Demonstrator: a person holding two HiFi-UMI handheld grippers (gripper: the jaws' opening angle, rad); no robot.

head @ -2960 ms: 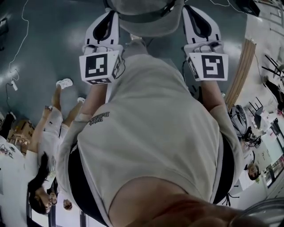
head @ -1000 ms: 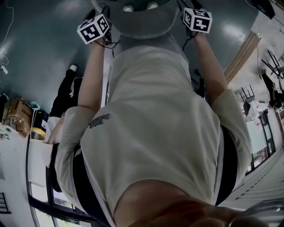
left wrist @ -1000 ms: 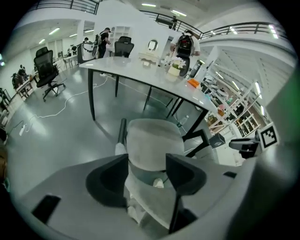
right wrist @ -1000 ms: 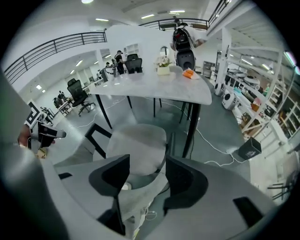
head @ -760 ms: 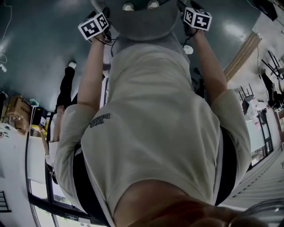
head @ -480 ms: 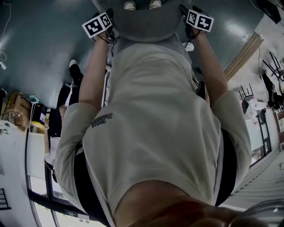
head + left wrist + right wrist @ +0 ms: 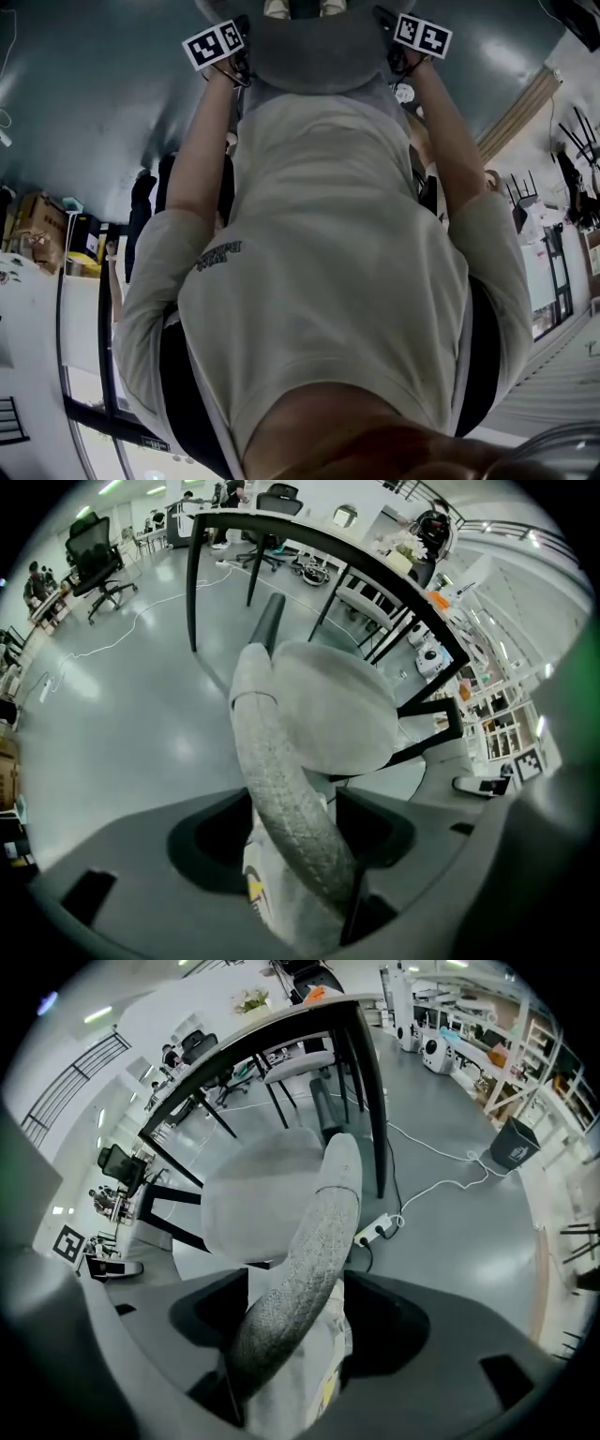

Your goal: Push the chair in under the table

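Straddling the top edge of the chair (image 7: 328,714) backrest (image 7: 281,789), the left gripper (image 7: 295,841) has one jaw in front of the padding and one behind. The right gripper (image 7: 295,1326) sits the same way on the other end. Both pairs of jaws stand wide apart and have just been opening. The backrest lies between them, but no pad visibly presses on it.

Key relation: the long axis of the backrest runs across from one gripper to the other, so neither hand is nearer. The seat lies beyond the backrest, on the side toward the table (image 7: 328,546). The table's dark edge and legs stand just past the seat. The chair appears only partly under it, so the task is not yet done. A push would likely need to go from the backrest straight toward the table, with equal load on both hands to keep the chair from swinging.

Change in the head view: three seconds ago both grippers were large and close to the camera. They now show as small marker cubes beside the backrest, lower and farther away.
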